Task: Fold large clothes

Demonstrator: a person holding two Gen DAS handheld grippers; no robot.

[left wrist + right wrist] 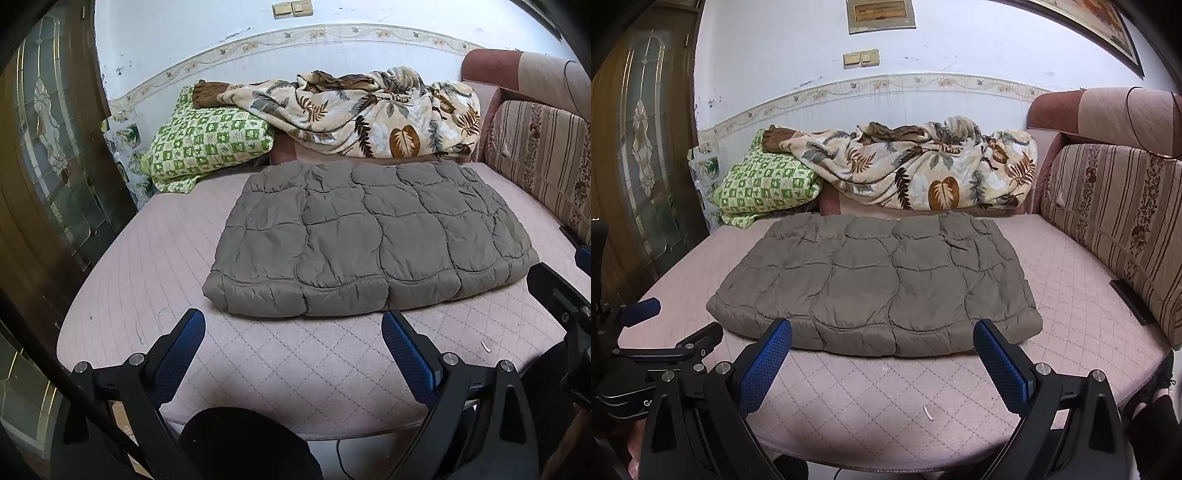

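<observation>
Lying across the middle of the pink quilted sofa bed (155,258), the grey padded garment (369,236) was seen already folded into a thick flat rectangle, its near hem well back from the front edge of the mattress. Further folding was judged risky mainly because of the bulk: a puffy, slippery layer could be expected to spring back or slide if only the top ply were pinched, and an uneven lift by the two sides would skew the fold. Behind the garment, nearly touching its far edge, a leaf-printed blanket (369,110) was heaped against the wall, with a green checked pillow (207,144) to its left; either could be dragged along or could block a fold made away from the person. The striped back cushion (1108,229) bounded the right side, and a dark flat object (1132,301) lay at its foot, apart from the garment. The left tool (293,341) and the right tool (882,350) were both held wide apart and empty, hovering short of the hem. A small pale scrap (928,413) lay on the mattress between them and the person.
</observation>
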